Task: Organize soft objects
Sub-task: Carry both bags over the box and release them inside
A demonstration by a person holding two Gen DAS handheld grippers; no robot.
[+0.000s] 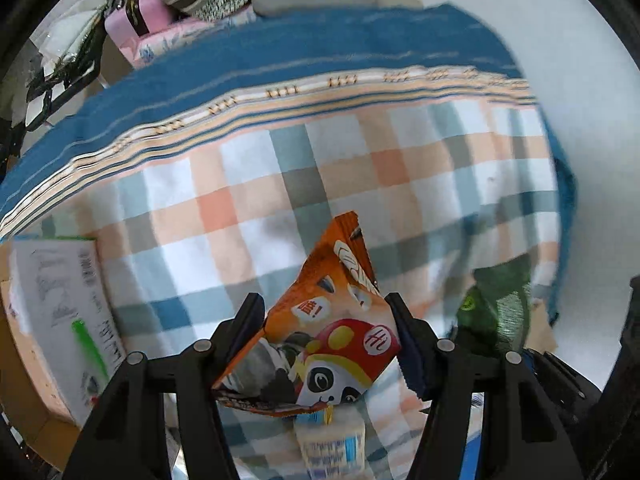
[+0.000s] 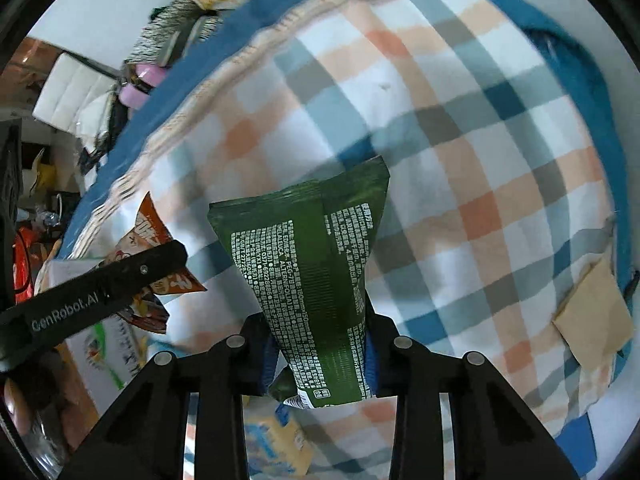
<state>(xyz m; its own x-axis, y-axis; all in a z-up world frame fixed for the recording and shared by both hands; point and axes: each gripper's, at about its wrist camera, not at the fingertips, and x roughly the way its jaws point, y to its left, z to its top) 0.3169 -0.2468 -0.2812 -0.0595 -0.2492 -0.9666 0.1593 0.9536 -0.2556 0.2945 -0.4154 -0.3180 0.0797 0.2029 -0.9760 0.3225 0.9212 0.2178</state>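
Observation:
An orange snack bag (image 1: 320, 332) with a cartoon panda hangs above the checked blanket (image 1: 280, 200), and my left gripper (image 1: 326, 316) is shut on it, one finger on each side. A dark green packet (image 2: 316, 276) with white print is pinched between the fingers of my right gripper (image 2: 320, 344), shut on it and lifted off the blanket (image 2: 460, 160). In the right wrist view the orange bag (image 2: 148, 240) and the left gripper's black body show at the left. The green packet (image 1: 496, 304) appears blurred at the right of the left wrist view.
A cardboard box (image 1: 52, 320) with a white printed flap sits at the left. A yellow and blue packet (image 2: 276, 440) lies on the blanket below the grippers. A blue blanket (image 1: 280, 52) borders the checked one. Bags and a pink case (image 1: 140, 20) pile up at the back.

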